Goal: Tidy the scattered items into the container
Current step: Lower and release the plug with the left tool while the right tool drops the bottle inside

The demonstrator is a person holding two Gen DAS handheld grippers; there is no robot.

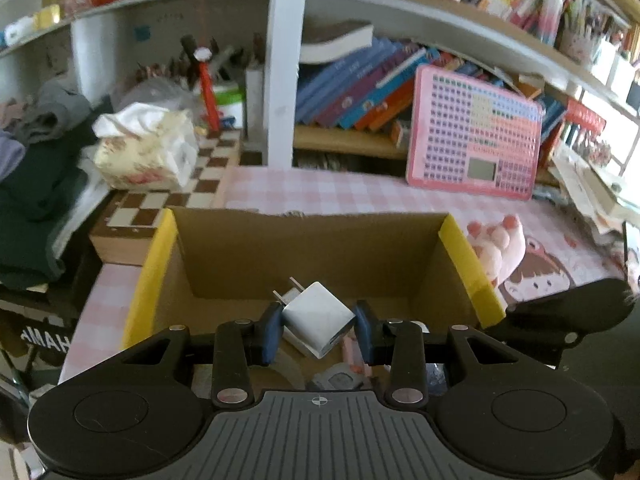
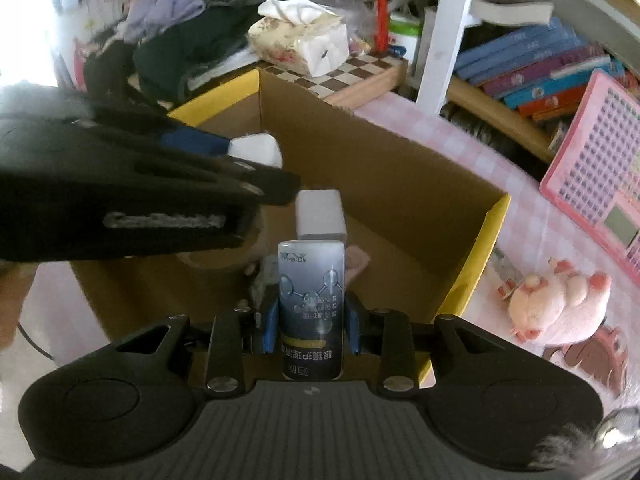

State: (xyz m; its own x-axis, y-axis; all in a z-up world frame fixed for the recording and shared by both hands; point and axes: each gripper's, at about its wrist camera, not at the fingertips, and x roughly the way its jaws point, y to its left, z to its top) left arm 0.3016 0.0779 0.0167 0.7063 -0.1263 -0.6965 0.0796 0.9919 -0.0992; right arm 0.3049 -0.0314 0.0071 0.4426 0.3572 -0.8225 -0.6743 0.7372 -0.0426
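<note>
The left gripper (image 1: 318, 330) is clamping a white plug adapter (image 1: 318, 318) between its blue pads, the adapter tilted with its two metal prongs pointing up and away, over the near part of the cardboard box (image 1: 304, 248). Beyond its fingertips the box's bare floor is lying open up to the far wall, and the yellow-taped side edges are standing well clear on either side. Below the adapter, a few small items are showing in the near part of the box, too hidden to name.

The right gripper (image 2: 312, 330) is gripping a small silver-blue bottle (image 2: 311, 304) upright between its pads, poised over the box's near right part. Just ahead of the bottle a white block (image 2: 320, 214) is resting on the box floor. The left gripper is crossing in from the right gripper's left, close above the box, crowding that side; open floor is remaining ahead and to the right, up to the yellow edge. Outside that edge a pink plush toy (image 2: 560, 300) is lying on the checked tablecloth (image 2: 480, 168).
</note>
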